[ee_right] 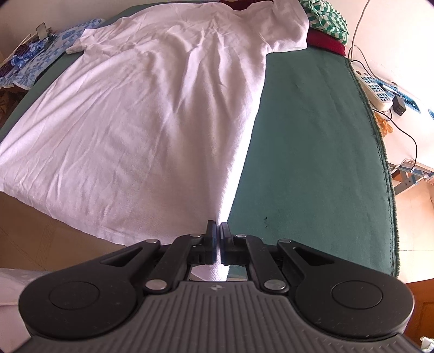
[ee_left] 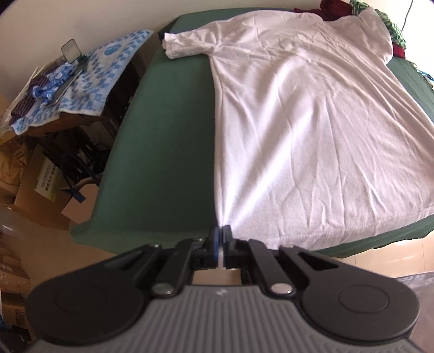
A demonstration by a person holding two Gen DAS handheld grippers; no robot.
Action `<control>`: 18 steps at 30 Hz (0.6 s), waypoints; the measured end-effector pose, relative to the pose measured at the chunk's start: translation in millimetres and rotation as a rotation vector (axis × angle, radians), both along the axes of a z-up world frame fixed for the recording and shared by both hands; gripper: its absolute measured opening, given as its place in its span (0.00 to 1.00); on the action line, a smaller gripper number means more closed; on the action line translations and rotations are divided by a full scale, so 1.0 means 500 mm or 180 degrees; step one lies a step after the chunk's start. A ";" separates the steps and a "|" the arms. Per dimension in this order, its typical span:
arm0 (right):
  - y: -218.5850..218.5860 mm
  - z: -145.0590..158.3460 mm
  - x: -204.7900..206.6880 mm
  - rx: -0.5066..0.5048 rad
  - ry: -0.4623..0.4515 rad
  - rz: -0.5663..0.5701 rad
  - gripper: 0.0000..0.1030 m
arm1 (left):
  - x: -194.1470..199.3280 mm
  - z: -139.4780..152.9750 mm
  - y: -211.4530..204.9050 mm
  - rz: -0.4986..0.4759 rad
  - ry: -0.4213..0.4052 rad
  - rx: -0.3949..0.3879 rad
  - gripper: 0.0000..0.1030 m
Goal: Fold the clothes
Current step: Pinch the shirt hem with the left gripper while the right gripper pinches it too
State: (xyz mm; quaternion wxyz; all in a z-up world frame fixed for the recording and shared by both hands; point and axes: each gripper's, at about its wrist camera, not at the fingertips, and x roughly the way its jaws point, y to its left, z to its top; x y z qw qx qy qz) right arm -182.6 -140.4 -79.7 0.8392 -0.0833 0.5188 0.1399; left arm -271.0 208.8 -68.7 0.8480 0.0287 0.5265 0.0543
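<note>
**Grippers pinching the hem corners of a white T-shirt**

White short-sleeved cotton T-shirt [ee_left: 298, 122] lies spread flat, collar farthest from the cameras, on a table draped in dark green cloth [ee_left: 168, 135]. Its hem runs along the near table edge.

The left gripper [ee_left: 222, 233] has its jaws pressed together on the shirt's near left hem corner; fabric fans out tight from the pinch. The right gripper [ee_right: 218, 230] is likewise clamped on the near right hem corner, with the side seam pulled into a bright, taut line running away from it.

The shirt looks thin, light and limp, with soft wrinkles across the body. It will likely sag and drape wherever it is unsupported, so the two corners are sensible holds: lifted together, they should keep the hem straight for folding toward the collar. The cloth could slip from a shallow pinch.

A pile of dark red and green-and-white patterned clothes [ee_right: 325, 24] sits at the far right, touching or just beside the shirt's right sleeve and shoulder. It may crowd a fold carried that far. A side table under a blue-and-white patterned towel [ee_left: 89, 81] stands to the left, apart from the green table. A white power strip with cables [ee_right: 375, 87] lies beyond the right table edge.
</note>
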 end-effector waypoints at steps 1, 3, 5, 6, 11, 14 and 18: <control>-0.001 0.001 0.000 0.0001 0.0010 0.0001 0.02 | -0.001 0.000 -0.002 -0.0007 0.0008 0.0005 0.00; -0.003 -0.002 0.000 -0.0014 0.0023 0.0006 0.02 | 0.001 -0.015 -0.006 -0.0003 0.0056 0.0017 0.00; -0.004 -0.014 0.003 -0.0029 0.0047 -0.0010 0.02 | 0.002 -0.029 -0.009 0.0001 0.0105 0.0028 0.00; -0.004 -0.018 0.005 -0.0041 0.0050 -0.0011 0.02 | 0.002 -0.037 -0.011 0.0003 0.0129 0.0034 0.00; -0.007 -0.017 0.010 -0.0067 0.0042 0.0010 0.05 | -0.010 -0.046 -0.012 -0.0081 0.0159 0.0182 0.03; -0.029 -0.002 0.020 -0.0048 0.0052 -0.0075 0.17 | -0.025 -0.035 0.010 -0.0080 0.0150 0.0304 0.06; -0.067 0.041 0.037 0.0051 -0.0116 -0.0277 0.28 | -0.044 0.014 0.060 0.0009 0.0073 0.0467 0.14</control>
